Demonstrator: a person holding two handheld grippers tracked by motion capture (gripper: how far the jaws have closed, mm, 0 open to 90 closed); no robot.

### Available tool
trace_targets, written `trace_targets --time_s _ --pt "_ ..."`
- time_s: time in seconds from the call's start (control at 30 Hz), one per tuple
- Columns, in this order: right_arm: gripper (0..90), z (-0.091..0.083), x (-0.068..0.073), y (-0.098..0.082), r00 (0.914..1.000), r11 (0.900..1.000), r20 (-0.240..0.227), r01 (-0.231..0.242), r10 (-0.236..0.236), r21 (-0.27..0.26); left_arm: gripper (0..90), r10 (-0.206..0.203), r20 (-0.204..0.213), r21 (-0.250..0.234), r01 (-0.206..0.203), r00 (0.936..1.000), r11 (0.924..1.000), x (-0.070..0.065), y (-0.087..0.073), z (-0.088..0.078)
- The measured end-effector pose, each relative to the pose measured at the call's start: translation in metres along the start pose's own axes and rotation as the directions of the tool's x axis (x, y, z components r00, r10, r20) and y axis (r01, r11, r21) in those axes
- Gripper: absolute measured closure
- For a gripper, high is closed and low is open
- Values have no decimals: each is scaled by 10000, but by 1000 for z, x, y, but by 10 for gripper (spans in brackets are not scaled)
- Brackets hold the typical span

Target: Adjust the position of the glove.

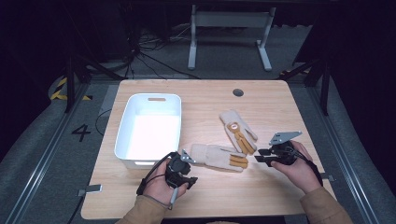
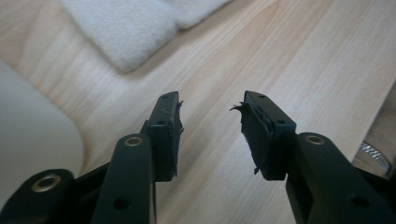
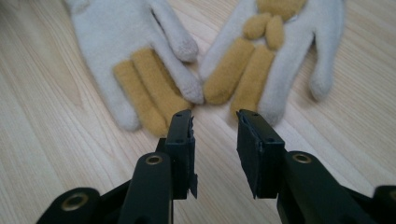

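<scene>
While both jaws gape empty, two gloves (image 1: pixel 219 156) lie ahead.

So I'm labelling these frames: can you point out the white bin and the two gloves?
white bin (image 1: pixel 124 122): high view, left wall.
near glove (image 1: pixel 212 154): high view, cream palm.
far glove (image 1: pixel 232 120): high view, cream back near the cuff.

We see a light wooden table (image 1: pixel 205 196) on a grey carpeted floor (image 1: pixel 37 140), the room around it dark. At twelve o'clock stands a white desk frame (image 1: pixel 229 28), at eleven o'clock a tangle of black cables (image 1: pixel 140 46), at nine o'clock yellow-black floor tape (image 1: pixel 60 88).
</scene>
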State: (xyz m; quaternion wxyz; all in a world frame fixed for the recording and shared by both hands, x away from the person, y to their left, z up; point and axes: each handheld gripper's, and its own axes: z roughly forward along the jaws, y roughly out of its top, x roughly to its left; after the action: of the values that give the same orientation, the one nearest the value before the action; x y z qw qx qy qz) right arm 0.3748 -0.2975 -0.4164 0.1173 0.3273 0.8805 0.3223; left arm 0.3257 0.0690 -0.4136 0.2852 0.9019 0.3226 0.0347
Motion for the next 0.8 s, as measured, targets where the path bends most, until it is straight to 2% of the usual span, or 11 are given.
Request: trace_targets --time_s 0.27,0.4,0.5,0.63,0.67,0.8 --pt "637 3 8 13 9993 9993 -194 312 -316 -184 601 90 -73 -506 -94 9999 9987 1 1 -7" --pt "632 6 14 19 9983 9985 -331 468 -478 -282 603 53 -168 -983 -69 9998 9951 2 1 -11" --pt "630 8 17 23 9977 9980 -378 559 -571 -308 603 125 -284 -1052 -154 9995 9943 1 1 -13" --pt "614 15 25 37 9947 9960 -648 767 -796 -465 603 57 -299 -1140 -91 9995 9934 3 0 -14" --pt "605 22 30 46 9915 9941 -821 974 -1011 -482 603 39 -262 -1129 -68 9996 9936 4 -1 -14" --pt "569 37 38 63 9852 9907 -1069 1301 -1338 -409 597 -33 -209 -1186 8 9998 9929 6 -1 -15"
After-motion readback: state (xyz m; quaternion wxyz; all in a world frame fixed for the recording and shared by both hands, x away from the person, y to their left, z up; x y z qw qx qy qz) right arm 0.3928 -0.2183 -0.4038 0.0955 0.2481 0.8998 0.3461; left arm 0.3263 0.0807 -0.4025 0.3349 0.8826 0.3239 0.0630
